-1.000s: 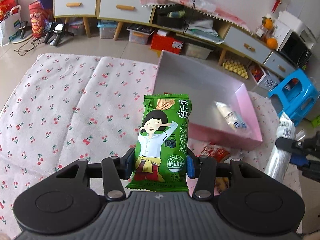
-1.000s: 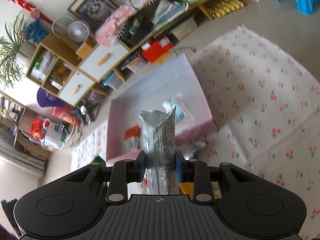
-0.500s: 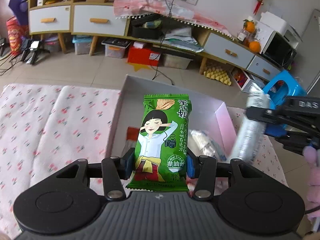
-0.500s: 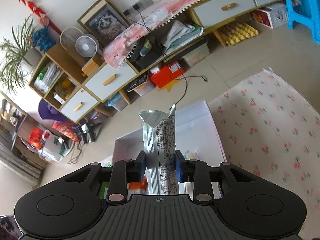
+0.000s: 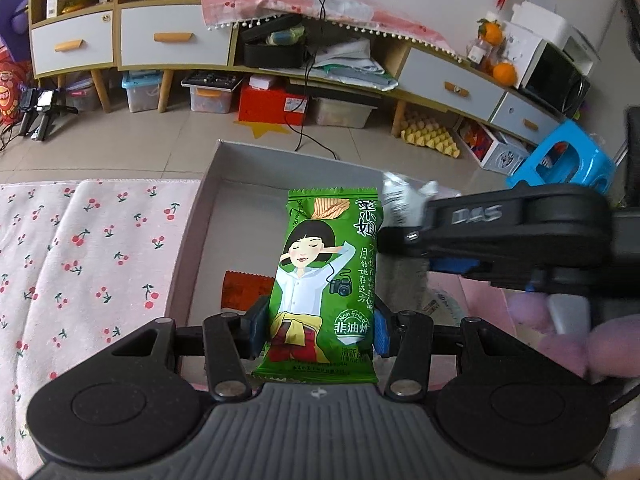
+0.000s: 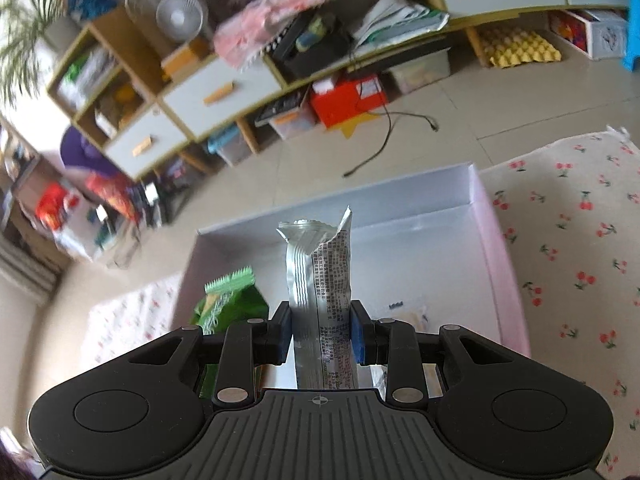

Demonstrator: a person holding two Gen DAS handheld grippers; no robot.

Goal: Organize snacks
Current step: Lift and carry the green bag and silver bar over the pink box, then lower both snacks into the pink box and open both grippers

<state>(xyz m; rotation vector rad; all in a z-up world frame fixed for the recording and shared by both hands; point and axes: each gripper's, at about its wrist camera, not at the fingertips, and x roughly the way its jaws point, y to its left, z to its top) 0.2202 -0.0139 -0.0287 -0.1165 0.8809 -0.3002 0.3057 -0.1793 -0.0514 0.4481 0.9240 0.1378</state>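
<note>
Green snack packet: we judge it light and soft, a crinkly film pouch with glossy, likely slippery faces; pinching across its lower half, edge to edge, looks like the right hold, and a firm squeeze could crush what is inside. The silver packet appears similar, narrower and somewhat stiffer, standing upright from the pads.

Nearest to us, the left gripper has its jaws closed to the packet's width, blue pads pressing both side edges of the green snack packet. The right gripper is likewise narrowed onto the silver packet, gripping it low down, the torn-looking top free above.

Just beyond, both packets hang over the open box, which sits on the cherry-print cloth. Inside the box we see a red packet lying flat; a pale wrapped item near the right side is partly hidden. In the left wrist view the right gripper crosses in from the right, above the box.

Farther off: tiled floor, low cabinets, a blue stool.
</note>
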